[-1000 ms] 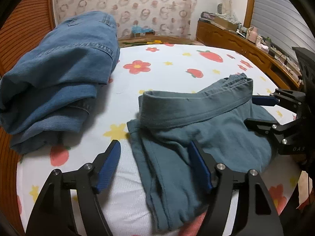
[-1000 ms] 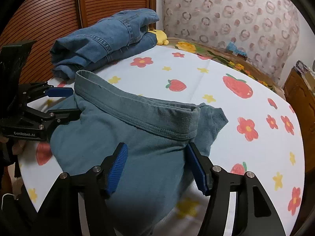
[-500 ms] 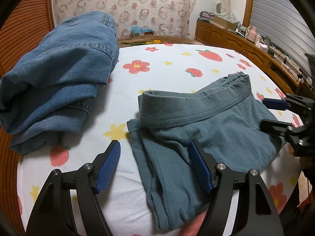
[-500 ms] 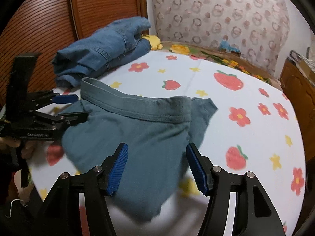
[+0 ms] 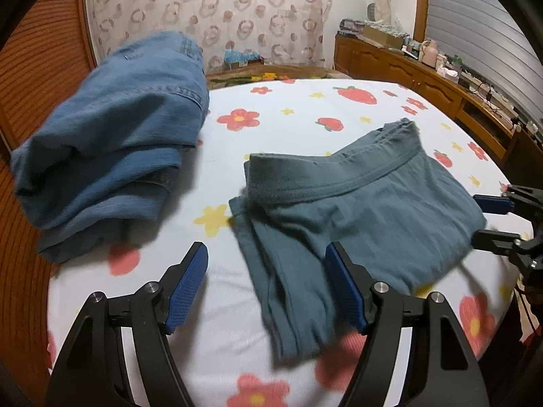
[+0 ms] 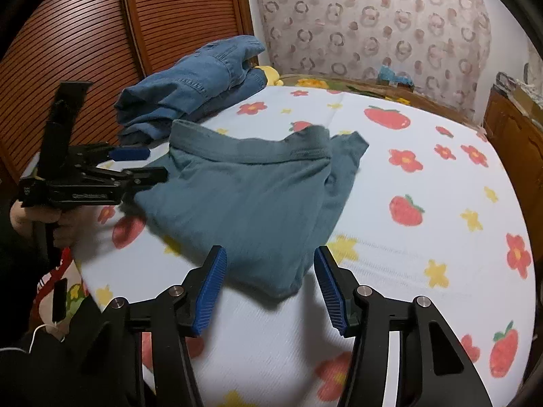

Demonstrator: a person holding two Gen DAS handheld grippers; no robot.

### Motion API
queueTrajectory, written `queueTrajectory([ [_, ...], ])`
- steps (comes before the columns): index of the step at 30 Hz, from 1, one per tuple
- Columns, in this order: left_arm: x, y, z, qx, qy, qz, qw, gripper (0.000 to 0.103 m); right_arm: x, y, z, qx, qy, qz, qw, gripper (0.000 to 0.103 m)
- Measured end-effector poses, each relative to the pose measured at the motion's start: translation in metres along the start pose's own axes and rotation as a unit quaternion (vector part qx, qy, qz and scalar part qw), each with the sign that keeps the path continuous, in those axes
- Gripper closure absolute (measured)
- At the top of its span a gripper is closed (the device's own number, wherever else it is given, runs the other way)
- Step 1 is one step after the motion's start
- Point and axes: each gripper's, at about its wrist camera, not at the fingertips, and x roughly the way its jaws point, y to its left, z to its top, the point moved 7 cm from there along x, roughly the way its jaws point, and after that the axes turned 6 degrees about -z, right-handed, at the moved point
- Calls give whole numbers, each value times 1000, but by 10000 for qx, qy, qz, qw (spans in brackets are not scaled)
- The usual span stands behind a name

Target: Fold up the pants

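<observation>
The right claw (image 6: 268,288) has drawn back off the teal pants (image 6: 251,196), its jaws just narrowing on nothing, while the left claw (image 5: 266,285) gapes empty; the pants lie folded small on the bed's (image 6: 424,237) near side, seemingly almost done.

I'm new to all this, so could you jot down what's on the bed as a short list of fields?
surface: bed sheet printed with flowers and strawberries
being folded: teal pants, folded, lying flat
also there: blue jeans, heaped behind the teal pair
left gripper: open, empty, at the pants' edge
right gripper: open, jaws just closing, nothing pinched
</observation>
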Motion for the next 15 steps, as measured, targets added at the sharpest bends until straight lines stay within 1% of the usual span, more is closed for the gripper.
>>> queueTrajectory([
  [5, -16, -4, -17, -48, -54, -132, 9999, 30, 1, 5, -8, -71, 57, 26, 10000, 48],
  [6, -17, -4, -21, -64, -54, -170, 9998, 33, 1, 5, -10, -75, 69, 21, 9999, 48],
  [7, -18, -5, -24, -84, -37, -225, 9997, 38, 2, 4, -11, -85, 78, 3, 9999, 48],
  [9, -17, -6, -29, -112, 4, -292, 9995, 41, 3, 3, -12, -112, 72, -65, 9999, 52],
  [10, -16, -6, -31, -115, 19, -317, 9994, 45, 3, 3, -11, -132, 69, -94, 9998, 54],
  [12, -15, -7, -33, -125, 38, -374, 9992, 49, 4, 1, -8, -138, 61, -104, 9998, 59],
  [13, -15, -8, -33, -128, 35, -403, 9991, 52, 5, 2, -8, -148, 55, -77, 9998, 67],
  [14, -14, -9, -33, -129, 36, -433, 9990, 54, 6, 4, -7, -177, 41, -54, 9998, 71],
  [15, -14, -10, -33, -113, 30, -457, 9989, 58, 7, 4, -7, -211, 25, -60, 9998, 75],
])
